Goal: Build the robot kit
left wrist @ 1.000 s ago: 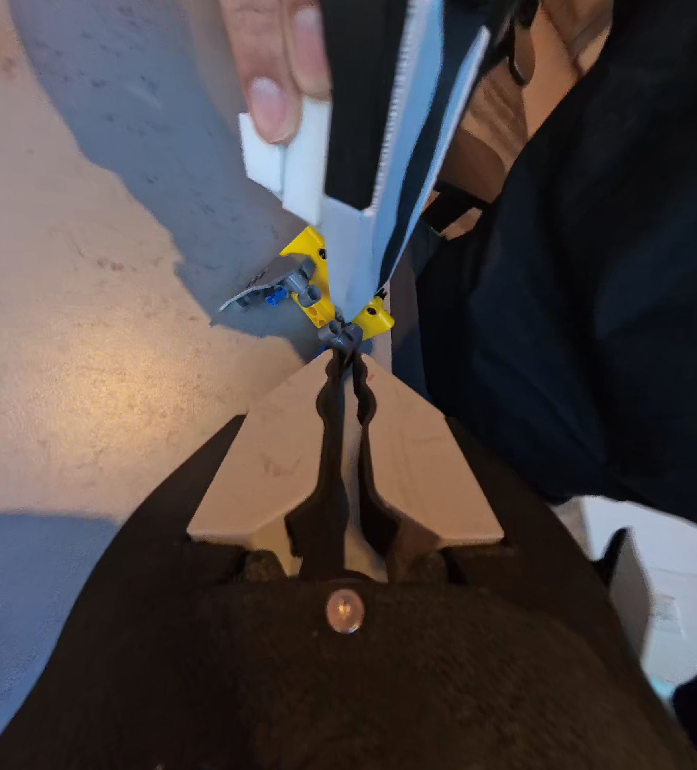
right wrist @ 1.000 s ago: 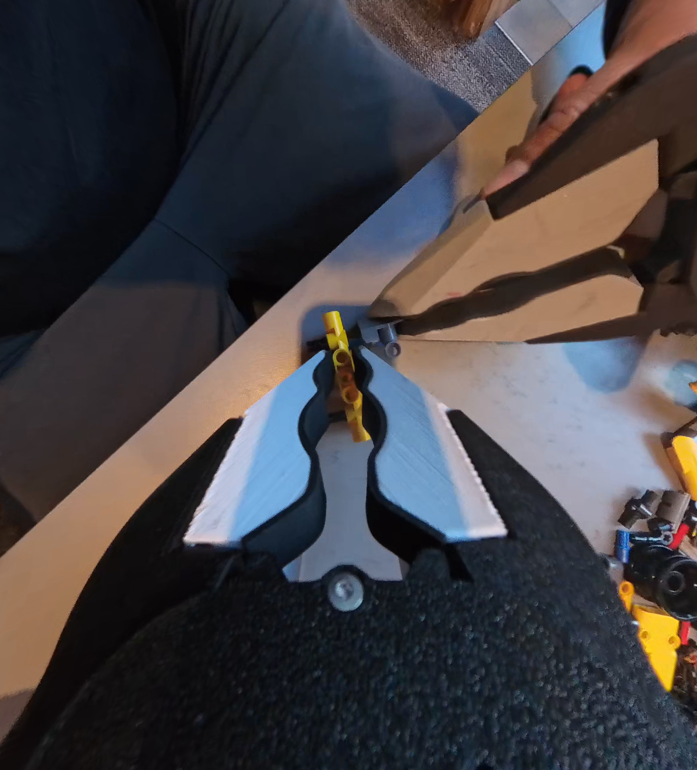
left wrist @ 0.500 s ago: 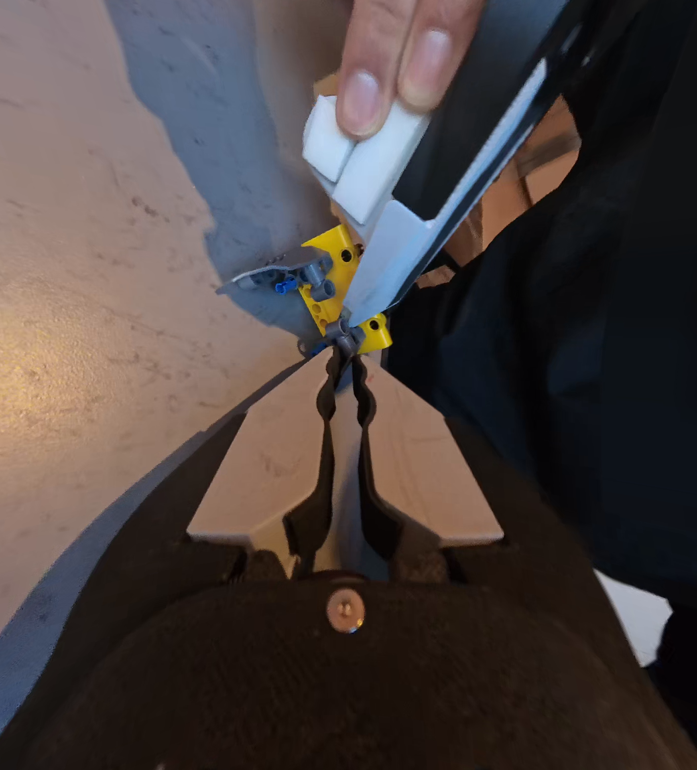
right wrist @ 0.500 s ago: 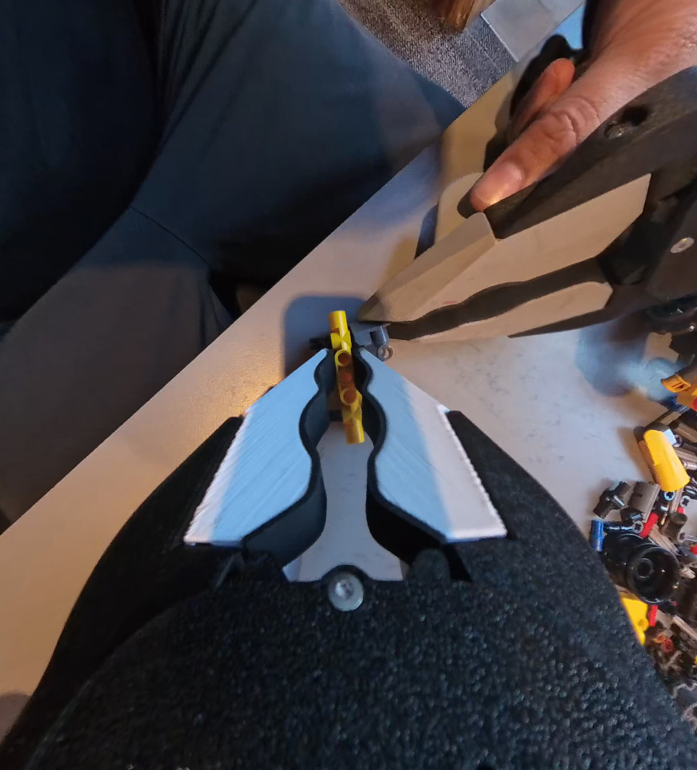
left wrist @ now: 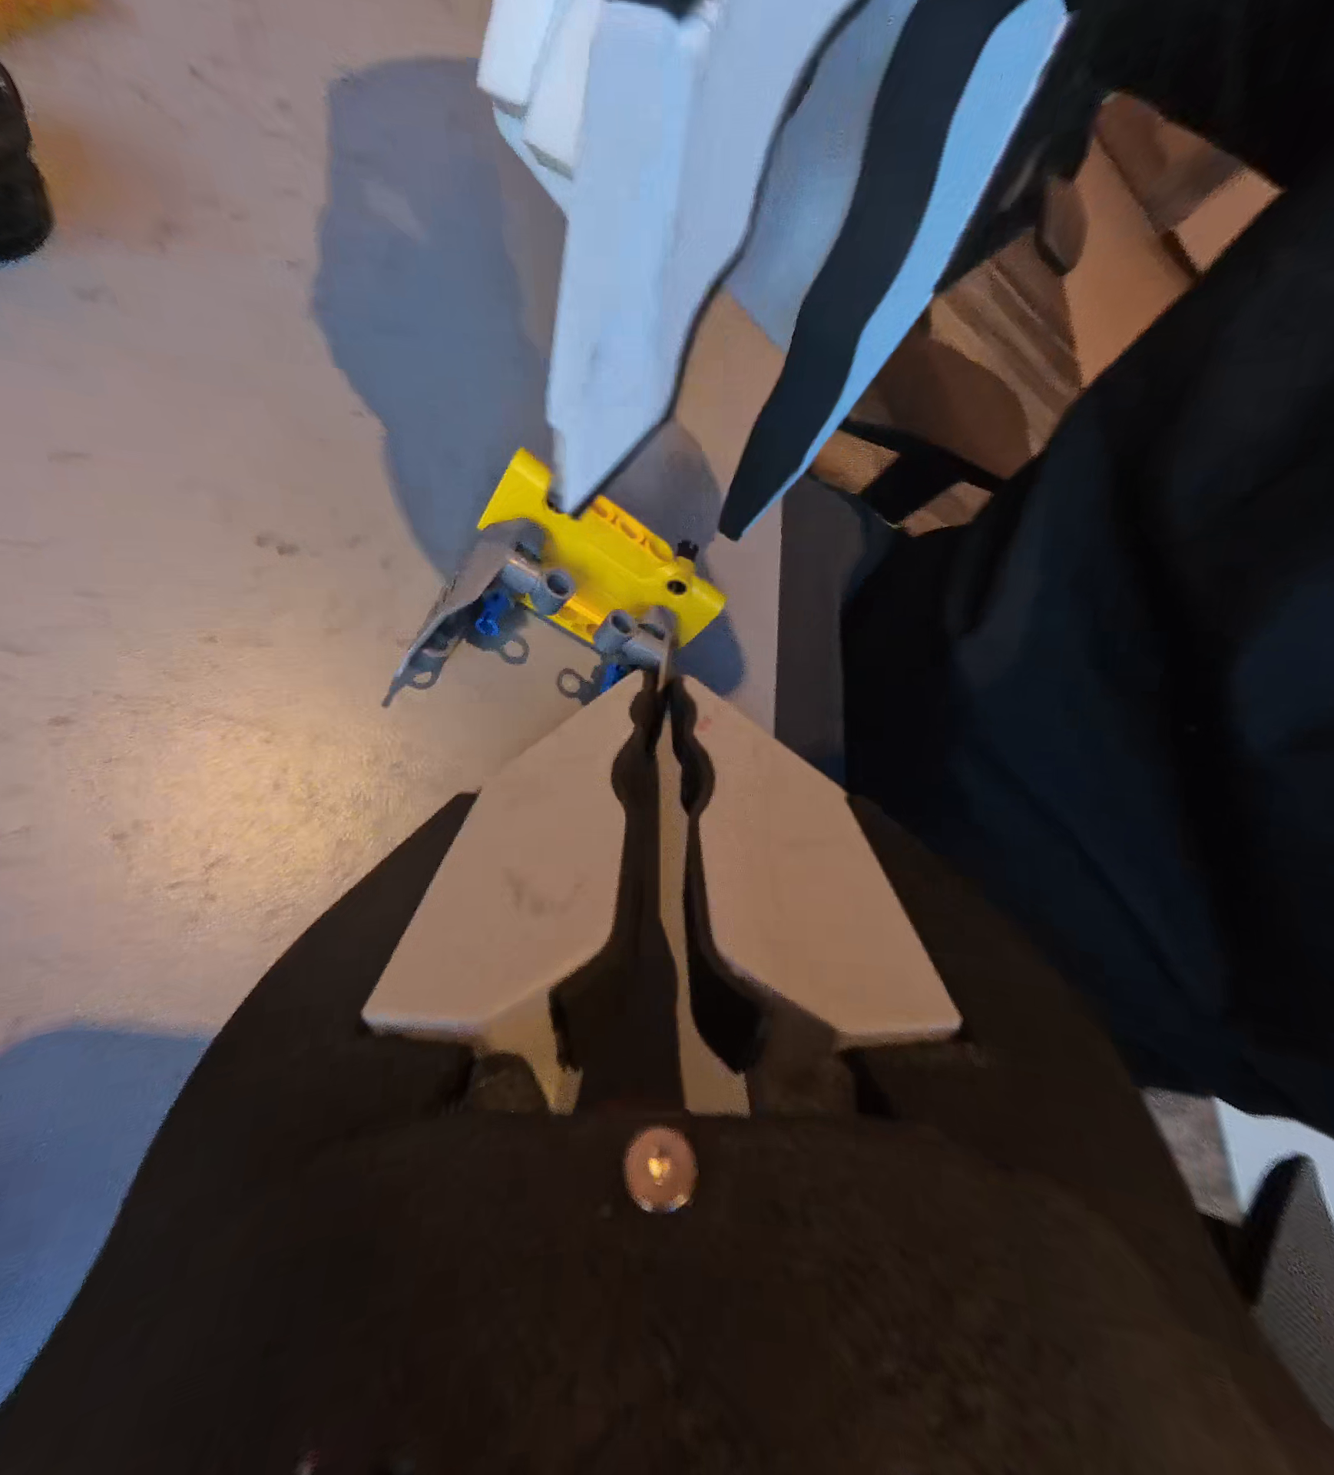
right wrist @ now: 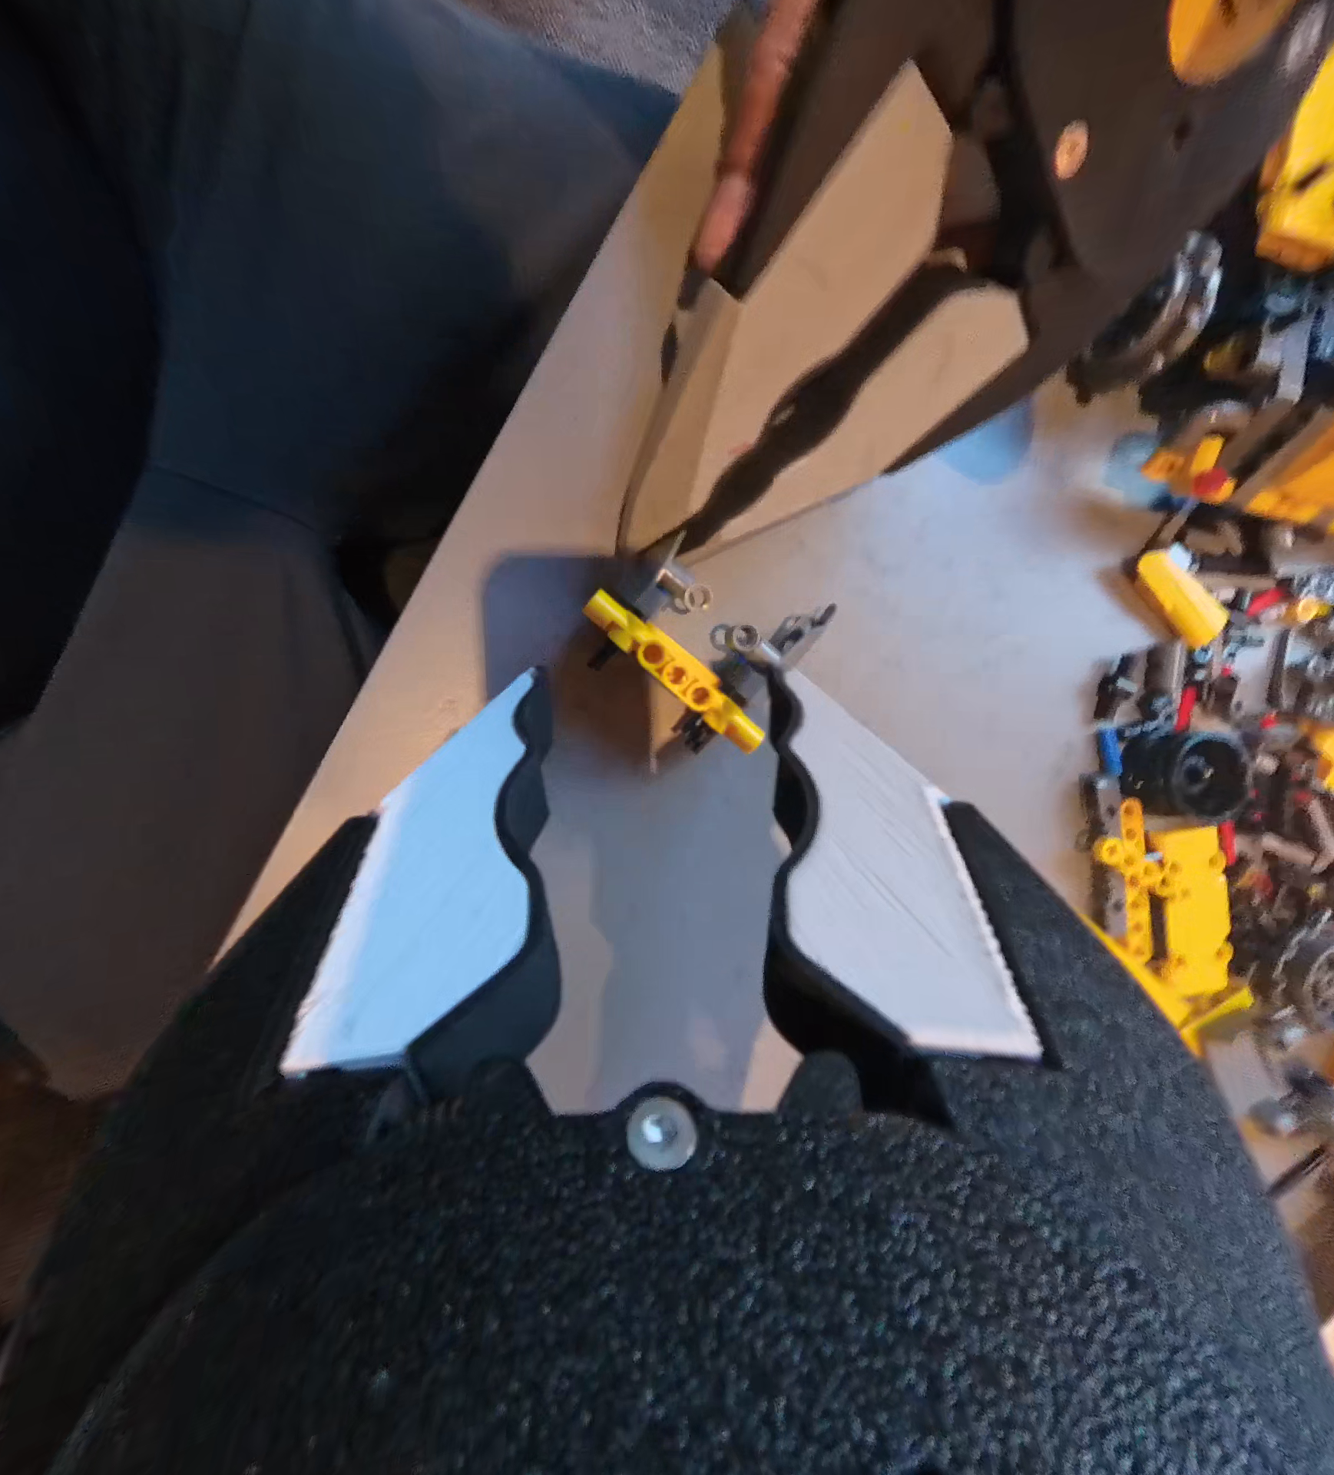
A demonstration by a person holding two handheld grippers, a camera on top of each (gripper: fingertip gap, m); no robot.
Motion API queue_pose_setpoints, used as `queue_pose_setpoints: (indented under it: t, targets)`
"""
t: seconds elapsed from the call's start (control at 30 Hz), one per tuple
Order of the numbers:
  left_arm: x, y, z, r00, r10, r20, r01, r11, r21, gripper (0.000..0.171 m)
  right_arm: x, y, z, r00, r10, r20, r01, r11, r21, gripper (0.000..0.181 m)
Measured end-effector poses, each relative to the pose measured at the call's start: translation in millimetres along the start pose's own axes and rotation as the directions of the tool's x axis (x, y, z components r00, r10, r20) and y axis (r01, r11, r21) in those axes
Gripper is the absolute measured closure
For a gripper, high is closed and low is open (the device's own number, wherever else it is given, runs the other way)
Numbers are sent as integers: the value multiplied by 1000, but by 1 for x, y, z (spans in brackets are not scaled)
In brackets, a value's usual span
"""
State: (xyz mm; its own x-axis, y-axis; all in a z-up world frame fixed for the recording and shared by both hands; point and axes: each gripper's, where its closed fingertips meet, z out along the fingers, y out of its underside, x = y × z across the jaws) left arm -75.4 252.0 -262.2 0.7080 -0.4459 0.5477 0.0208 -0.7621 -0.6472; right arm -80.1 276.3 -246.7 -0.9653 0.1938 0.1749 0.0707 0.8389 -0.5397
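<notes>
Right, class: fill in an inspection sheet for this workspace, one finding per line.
Surface: pale tabletop, near edge beside a person's lap.
Job's things: yellow brick assembly with grey panels.
Clutter: pile of building-toy parts, black wheels among them.
Grippers: left gripper shut on the assembly's grey panel; right gripper open, one tip against the yellow piece.
Cables: nothing seen.
Surroundings: person in dark clothing.

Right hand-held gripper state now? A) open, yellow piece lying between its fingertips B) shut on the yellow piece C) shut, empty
A: the right hand-held gripper has its jaws spread wide, and the yellow piece lies across the gap at its tips, ungripped.
</notes>
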Motion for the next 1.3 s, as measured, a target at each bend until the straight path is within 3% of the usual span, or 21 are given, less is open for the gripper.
queue_pose_setpoints:
  t: [0.13, 0.23, 0.33, 0.37, 0.53, 0.57, 0.63, 0.8, 1.0, 1.3]
  targets:
    - [6, -6, -3, 998, 8, 63, -10, 1000, 25, 144, 5, 6, -10, 967, 244, -72, -248, 967, -54, 111]
    - [1, -6, -21, 965, 135, 225, -140, 990, 6, 129, -3, 11, -18, 857, 501, -122, -507, 862, -18, 102]
    - [-19, -6, -32, 896, 254, 364, -249, 967, -63, 93, -15, 10, -12, 765, 631, -127, -627, 775, 77, 97]
    - [-24, -6, -30, 880, 294, 374, -282, 955, -88, 90, -15, 12, -7, 747, 650, -140, -642, 760, 102, 98]
    - [-26, -1, -1, 885, 394, 246, -353, 915, -195, 101, -8, 18, 16, 717, 683, -143, -658, 730, 188, 97]
    - [-24, -1, 1, 882, 415, 223, -373, 904, -210, 112, -8, 19, 19, 726, 674, -139, -647, 737, 194, 101]
    - [-24, -3, 3, 880, 425, 210, -380, 898, -223, 116, -10, 16, 23, 755, 645, -122, -616, 760, 207, 115]
    - [-20, -6, 10, 888, 428, 169, -390, 895, -218, 107, -11, 15, 23, 782, 616, -99, -591, 782, 201, 115]
    - [-21, -10, 15, 876, 449, 177, -417, 888, -194, 116, -10, 14, 24, 793, 605, -73, -575, 783, 238, 115]
    - [-20, -11, 19, 865, 462, 196, -434, 885, -171, 113, -7, 8, 27, 794, 605, -62, -574, 780, 250, 115]
